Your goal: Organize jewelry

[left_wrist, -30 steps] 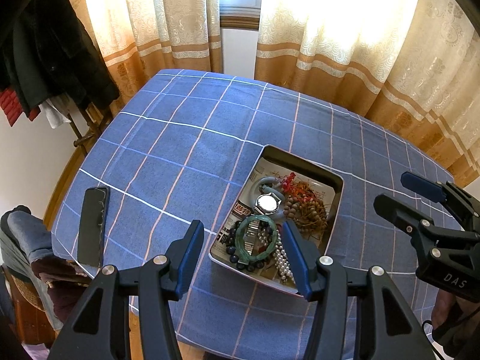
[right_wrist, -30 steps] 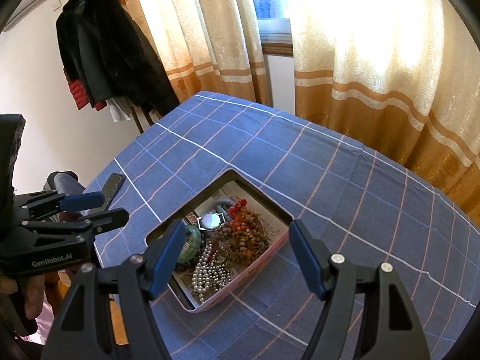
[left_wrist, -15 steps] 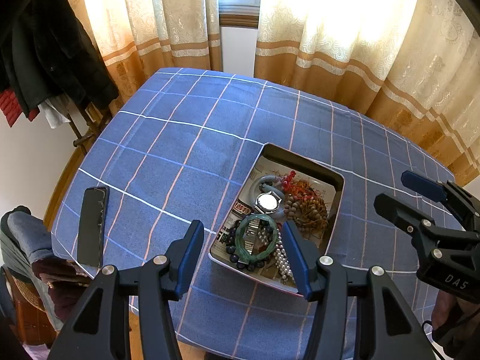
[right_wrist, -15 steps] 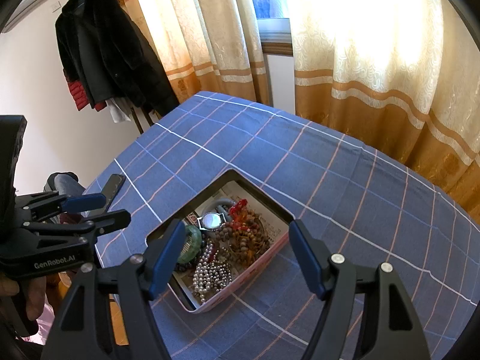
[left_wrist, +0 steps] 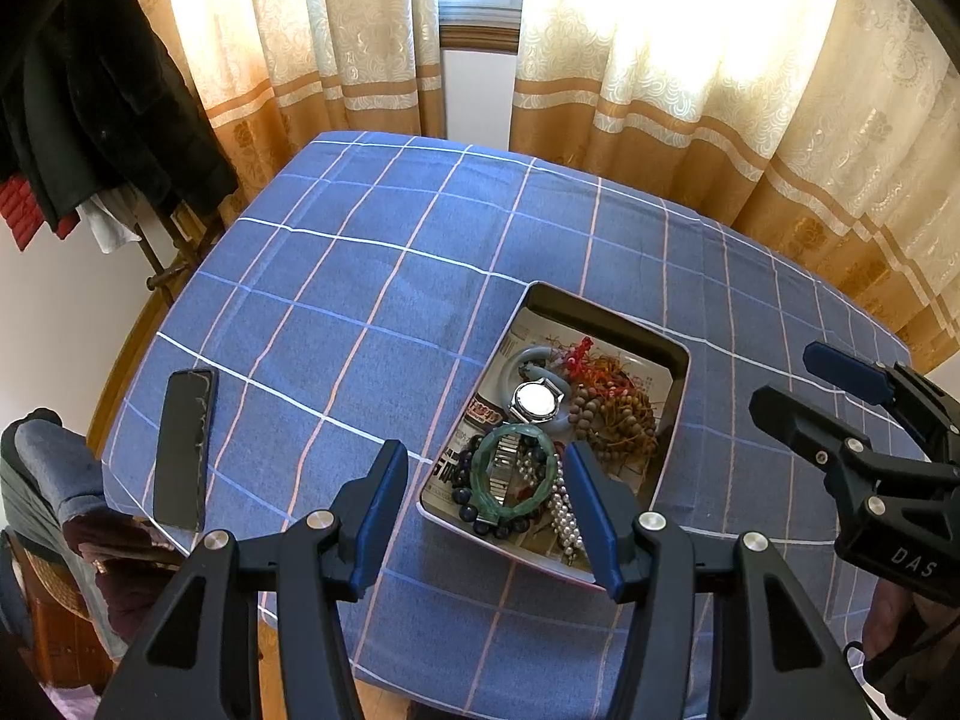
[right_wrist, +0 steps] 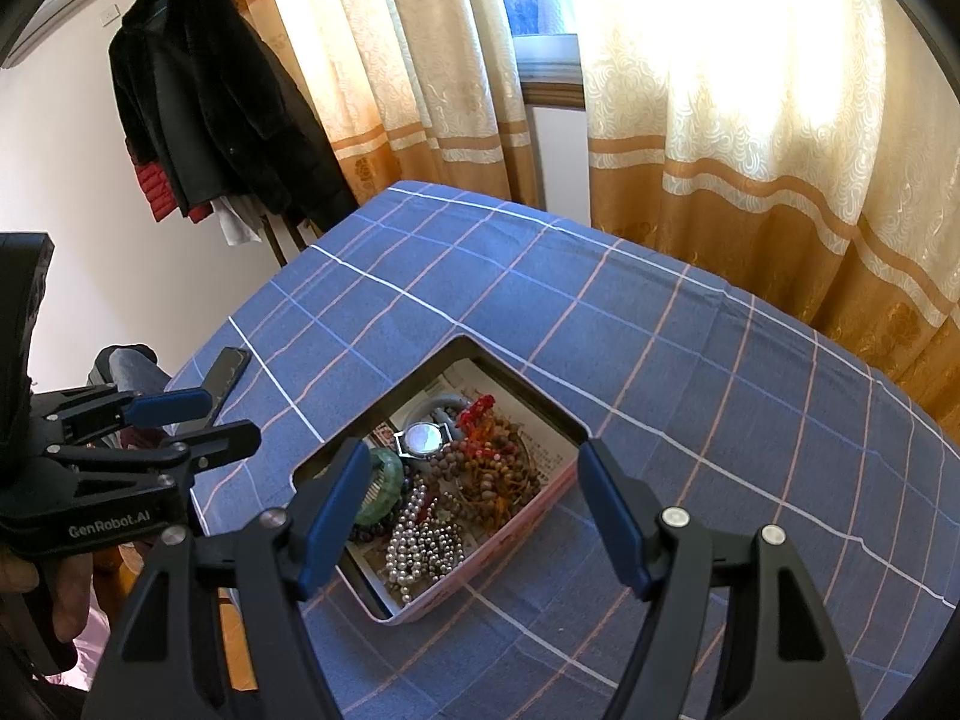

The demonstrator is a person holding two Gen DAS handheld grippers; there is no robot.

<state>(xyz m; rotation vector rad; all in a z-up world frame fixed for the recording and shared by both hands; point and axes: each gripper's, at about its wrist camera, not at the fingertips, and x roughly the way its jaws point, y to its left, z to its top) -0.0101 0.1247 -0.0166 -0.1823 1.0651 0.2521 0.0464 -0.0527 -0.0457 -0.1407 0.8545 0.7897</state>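
All the jewelry sits heaped in the tin [left_wrist: 675,420]: a green bangle [left_wrist: 510,476] at its near end, a watch [left_wrist: 536,401] mid-tin, brown beads [left_wrist: 618,420] beside that, pearls [right_wrist: 420,543] tangled in, I think. That fits either a gathered-up finish or a pile awaiting sorting. Our left tongs [left_wrist: 487,510] and right tongs [right_wrist: 474,516] hang above the tin, both spread wide, gripping nothing. A phone [left_wrist: 185,449] lies well left of the tin.

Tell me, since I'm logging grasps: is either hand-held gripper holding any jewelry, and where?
Nothing is held. The left hand-held gripper and right hand-held gripper are both open above the tray.
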